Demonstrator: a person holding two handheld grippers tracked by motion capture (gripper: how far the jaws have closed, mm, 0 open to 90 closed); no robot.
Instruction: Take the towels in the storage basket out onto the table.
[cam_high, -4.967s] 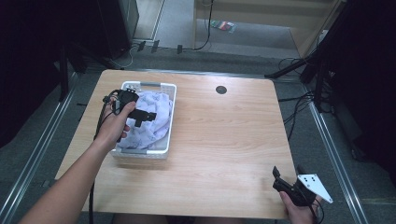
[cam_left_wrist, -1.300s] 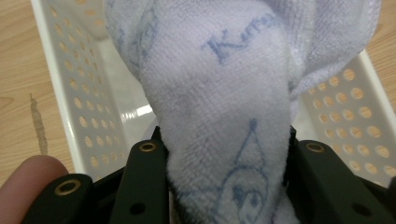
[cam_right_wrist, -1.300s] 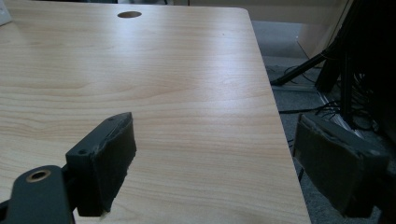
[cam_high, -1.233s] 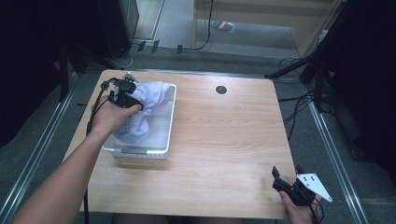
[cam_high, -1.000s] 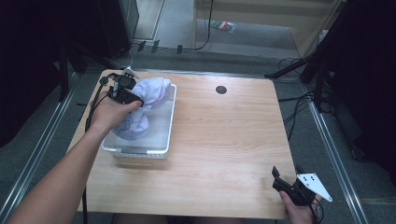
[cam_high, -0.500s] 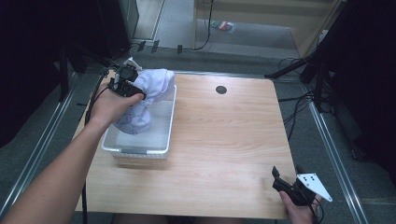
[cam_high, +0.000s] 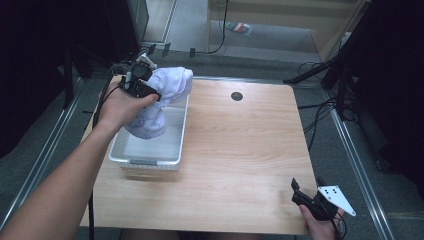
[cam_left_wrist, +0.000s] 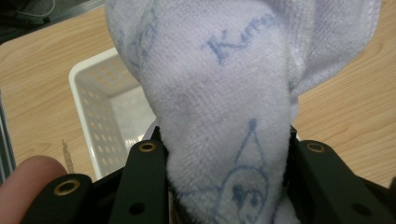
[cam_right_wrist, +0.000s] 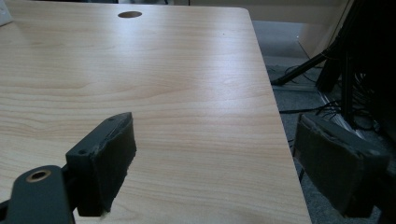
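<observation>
Since the earlier frames the left gripper (cam_high: 150, 91) has risen toward the upper left of the high view, its jaws clamped on the pale lavender printed towel (cam_high: 162, 100), which now hangs mostly lifted above the white perforated basket (cam_high: 145, 161) instead of lying in it. The right gripper (cam_high: 306, 189) has stayed at the lower right counter (cam_high: 240, 150) edge, jaws wide and empty. The counter's middle and right stretch bare to the round cable hole (cam_high: 237, 96).

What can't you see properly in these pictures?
- Left claw tips: in the left gripper view, the towel covers them.
- Towel's picture: cut off by that view's bottom edge.
- Basket floor: in the high view, partly behind the towel and hand.
- Right claw: its far pad is cut off at the right gripper view's edge.
</observation>
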